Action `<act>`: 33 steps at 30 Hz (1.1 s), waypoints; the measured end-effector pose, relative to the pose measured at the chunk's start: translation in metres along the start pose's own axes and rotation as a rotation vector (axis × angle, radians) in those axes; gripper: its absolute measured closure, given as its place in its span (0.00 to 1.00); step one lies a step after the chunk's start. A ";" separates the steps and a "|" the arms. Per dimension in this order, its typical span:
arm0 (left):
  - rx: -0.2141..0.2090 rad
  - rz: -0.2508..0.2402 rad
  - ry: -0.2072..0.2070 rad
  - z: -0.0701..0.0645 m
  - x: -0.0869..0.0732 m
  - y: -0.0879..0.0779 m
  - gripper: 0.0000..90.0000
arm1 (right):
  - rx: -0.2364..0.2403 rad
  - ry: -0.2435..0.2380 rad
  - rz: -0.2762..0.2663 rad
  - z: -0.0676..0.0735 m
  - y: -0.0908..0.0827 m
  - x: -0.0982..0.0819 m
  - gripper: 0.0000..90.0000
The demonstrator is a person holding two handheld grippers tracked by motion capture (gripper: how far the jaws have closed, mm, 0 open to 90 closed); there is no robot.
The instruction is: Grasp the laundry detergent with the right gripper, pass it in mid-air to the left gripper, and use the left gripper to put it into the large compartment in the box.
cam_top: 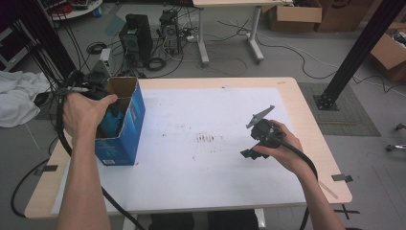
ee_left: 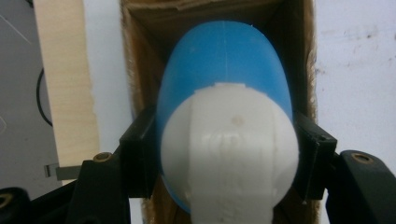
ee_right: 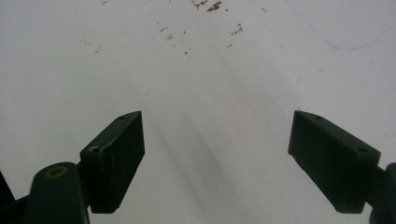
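High view: the left tool (cam_top: 98,98) is held over the open top of the blue carton (cam_top: 125,129), which stands upright at the left edge of the worktop (cam_top: 215,191). The right tool (cam_top: 256,143) rests on the white sheet, well apart from the carton.

Left gripper view: the jaws are clamped on a blue bottle with a white cap (ee_left: 224,126), one pad on each side. The bottle body points down into the carton's brown interior, a detail the hand blocks in the high view. Judged progress: insertion is under way; lowering and release are not yet done.

Right gripper view: the jaws stand wide apart with nothing between them, above the stained white sheet (ee_right: 210,56).
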State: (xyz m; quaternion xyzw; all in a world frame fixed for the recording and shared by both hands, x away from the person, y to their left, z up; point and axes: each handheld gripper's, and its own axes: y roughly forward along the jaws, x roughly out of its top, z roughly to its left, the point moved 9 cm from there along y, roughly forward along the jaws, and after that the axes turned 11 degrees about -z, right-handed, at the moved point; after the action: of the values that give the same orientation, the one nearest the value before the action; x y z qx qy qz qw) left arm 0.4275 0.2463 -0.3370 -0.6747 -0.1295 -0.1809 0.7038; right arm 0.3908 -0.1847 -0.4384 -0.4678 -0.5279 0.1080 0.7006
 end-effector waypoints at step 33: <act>-0.005 -0.019 0.004 -0.004 -0.019 0.021 0.42 | 0.006 0.012 0.023 0.006 0.007 -0.011 0.21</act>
State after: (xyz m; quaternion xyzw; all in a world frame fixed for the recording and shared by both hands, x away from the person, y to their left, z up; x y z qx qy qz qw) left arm 0.4188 0.2445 -0.3644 -0.6747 -0.1340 -0.1895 0.7006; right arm 0.3833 -0.1851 -0.4507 -0.4724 -0.5179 0.1145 0.7039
